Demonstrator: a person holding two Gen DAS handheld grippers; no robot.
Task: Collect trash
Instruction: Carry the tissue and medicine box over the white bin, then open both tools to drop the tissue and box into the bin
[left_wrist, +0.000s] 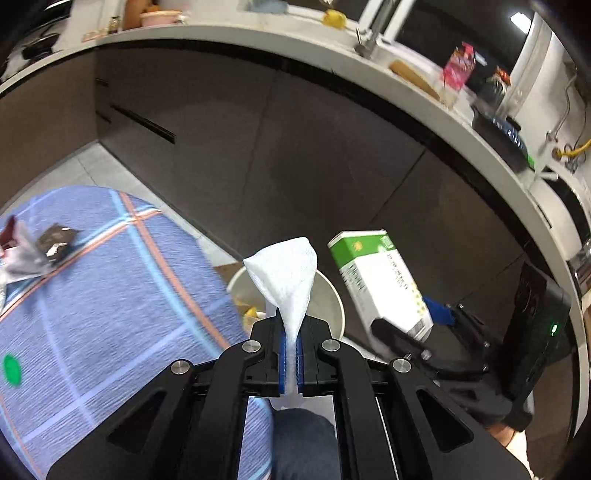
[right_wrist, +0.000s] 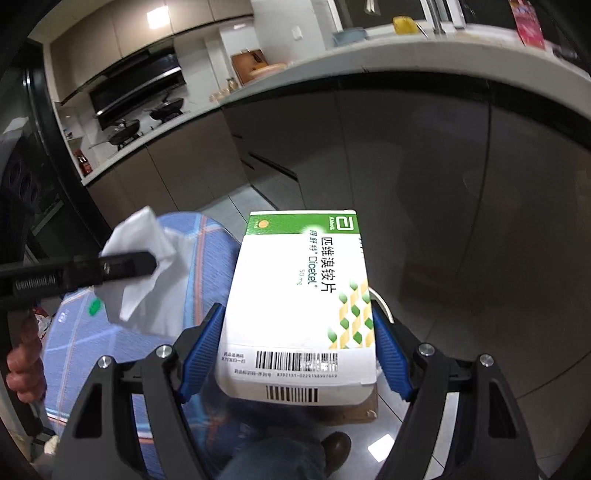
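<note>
- Carrying trash to the bin: left gripper is clamping a tissue above its rim; right gripper is clamping a medicine box.
- Releasing next likely needs each piece hanging over the bin's opening.

White tissue; green-and-white box with diamond pattern; blue plaid tablecloth; white bin.

Grey-brown cabinets run under a pale countertop, above a glossy grey tiled floor.
</note>
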